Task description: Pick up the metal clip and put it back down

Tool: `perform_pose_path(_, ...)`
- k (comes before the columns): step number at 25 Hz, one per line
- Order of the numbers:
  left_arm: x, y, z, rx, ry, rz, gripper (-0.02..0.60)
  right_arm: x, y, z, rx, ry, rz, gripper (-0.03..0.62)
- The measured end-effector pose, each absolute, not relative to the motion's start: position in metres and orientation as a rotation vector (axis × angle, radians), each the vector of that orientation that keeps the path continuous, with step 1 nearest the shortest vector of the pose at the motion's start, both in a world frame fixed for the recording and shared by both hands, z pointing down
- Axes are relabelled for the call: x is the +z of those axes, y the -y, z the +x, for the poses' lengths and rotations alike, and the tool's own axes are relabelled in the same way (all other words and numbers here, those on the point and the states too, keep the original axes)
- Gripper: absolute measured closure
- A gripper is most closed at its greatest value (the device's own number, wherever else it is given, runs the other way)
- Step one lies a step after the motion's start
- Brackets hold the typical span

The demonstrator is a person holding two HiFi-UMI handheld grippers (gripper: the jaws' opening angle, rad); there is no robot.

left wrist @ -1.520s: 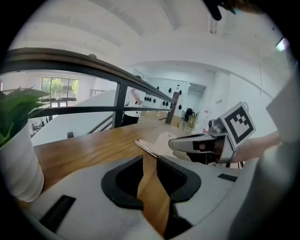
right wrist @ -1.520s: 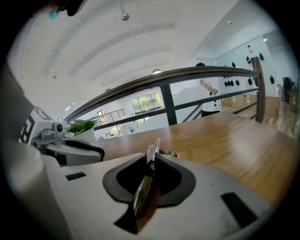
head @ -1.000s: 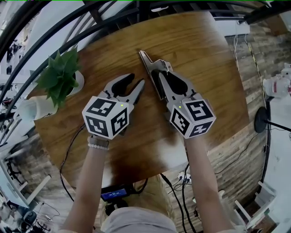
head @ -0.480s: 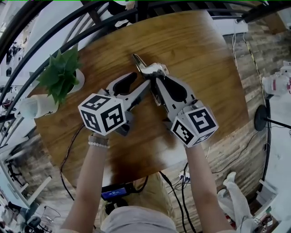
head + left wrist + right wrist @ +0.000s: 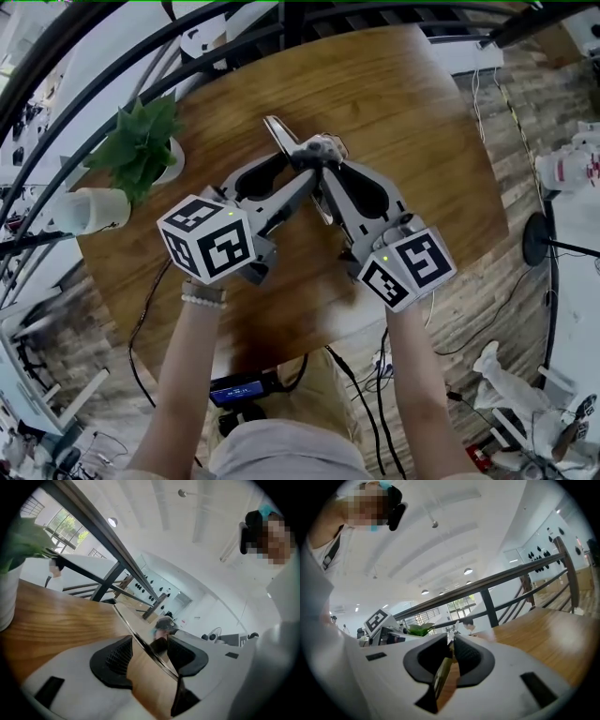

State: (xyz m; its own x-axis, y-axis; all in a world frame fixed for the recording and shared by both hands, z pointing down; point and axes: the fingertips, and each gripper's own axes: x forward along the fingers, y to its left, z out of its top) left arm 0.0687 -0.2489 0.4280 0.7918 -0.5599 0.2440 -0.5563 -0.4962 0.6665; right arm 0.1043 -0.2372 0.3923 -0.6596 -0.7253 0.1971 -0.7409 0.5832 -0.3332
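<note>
My hands converge above the worktop (image 5: 412, 112); right gripper (image 5: 324, 161) jaws clamp the metal clip (image 5: 281, 132), left gripper (image 5: 296, 169) jaws have just been opening, released, clip blade between them; plant (image 5: 141, 145) well left

In the head view the fingers (image 5: 349, 192) of the right gripper (image 5: 323, 167) cover part of the clip (image 5: 291, 142). In the left gripper view the pot (image 5: 5, 597) is cut by the left edge, the plant (image 5: 23, 536) above it is blurred, and the clip's far end is a smear
</note>
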Motion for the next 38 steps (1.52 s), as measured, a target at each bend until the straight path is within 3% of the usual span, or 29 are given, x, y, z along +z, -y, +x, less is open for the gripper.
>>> perform_pose_path(38,0.268,0.109,0.014,-0.016,0.709,2.521,0.347,0.240,0.085,0.045,0.281,2.776,1.474,0.543)
